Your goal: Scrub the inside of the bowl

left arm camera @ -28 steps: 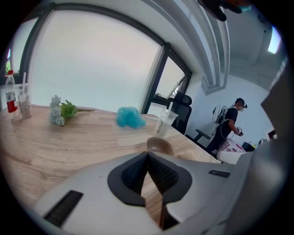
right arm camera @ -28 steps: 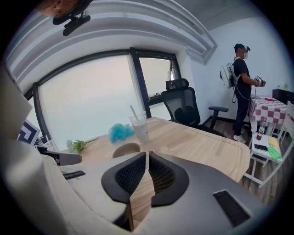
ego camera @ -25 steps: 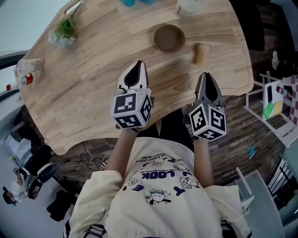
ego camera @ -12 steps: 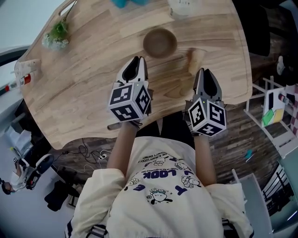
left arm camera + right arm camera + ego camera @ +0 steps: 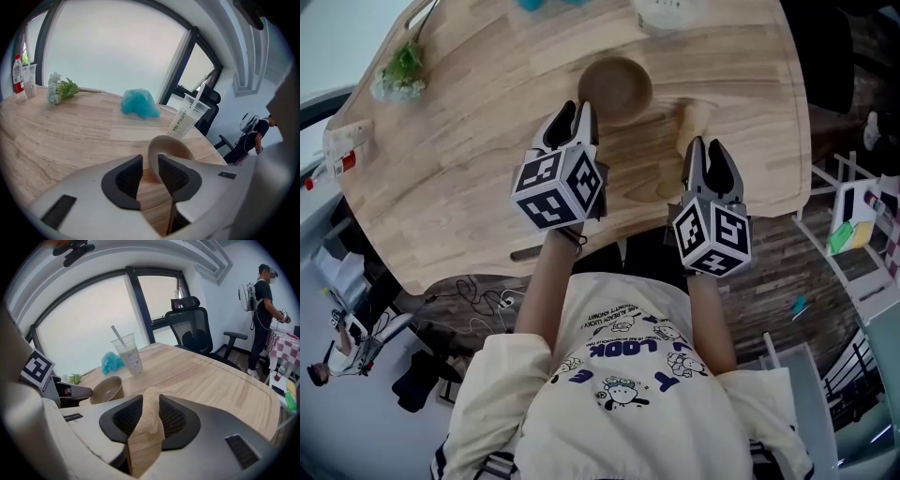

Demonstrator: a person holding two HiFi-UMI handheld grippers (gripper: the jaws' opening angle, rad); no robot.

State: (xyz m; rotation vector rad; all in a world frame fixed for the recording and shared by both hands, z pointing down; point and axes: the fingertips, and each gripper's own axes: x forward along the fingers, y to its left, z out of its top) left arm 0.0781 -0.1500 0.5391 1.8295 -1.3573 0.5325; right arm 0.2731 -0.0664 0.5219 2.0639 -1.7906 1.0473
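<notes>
- Left gripper, jaws slightly spread and pinching nothing, hovers at centre frame in the head view, with its tips just beside the bowl's near left rim.
- Right gripper, right of centre, is opening its jaws. The scrubber shows in the gap between them, and the pads are clear of it.
- Wooden table fills the upper half of the head view.
- Brown bowl sits upright on the table at upper centre.
- Clear plastic cup with a straw stands beyond the bowl, at centre left in the right gripper view.
- Tan scrubber lies on the table right of the bowl, just ahead of the right gripper's tips.
- Blue cloth rests on the far side of the table.
- Small flower sprig lies at upper left.
</notes>
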